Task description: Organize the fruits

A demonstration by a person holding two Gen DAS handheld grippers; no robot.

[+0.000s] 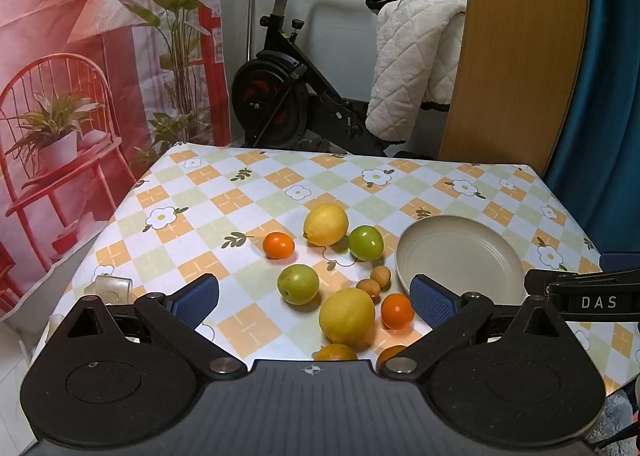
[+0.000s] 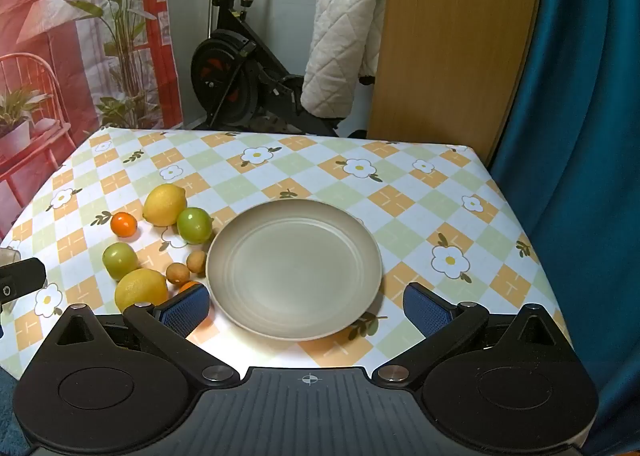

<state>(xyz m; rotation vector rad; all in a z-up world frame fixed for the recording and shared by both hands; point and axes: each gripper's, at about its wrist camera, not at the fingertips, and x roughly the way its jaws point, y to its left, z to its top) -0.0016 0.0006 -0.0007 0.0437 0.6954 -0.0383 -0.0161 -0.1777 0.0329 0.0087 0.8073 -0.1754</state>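
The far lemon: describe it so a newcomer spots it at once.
Start at the beige plate on the checked tablecloth; the fruit lies to its left. The far lemon sits at the back of that cluster, touching a green fruit. It is the yellow one farthest from the grippers.

Left gripper (image 1: 314,302) tilted downward, jaws spread wide, right gripper (image 2: 306,306) likewise, both empty

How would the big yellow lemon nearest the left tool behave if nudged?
The near yellow oval lemon looks rounded and free on the flat checked tablecloth, so it would probably roll, likely bumping the small orange citrus close beside it.
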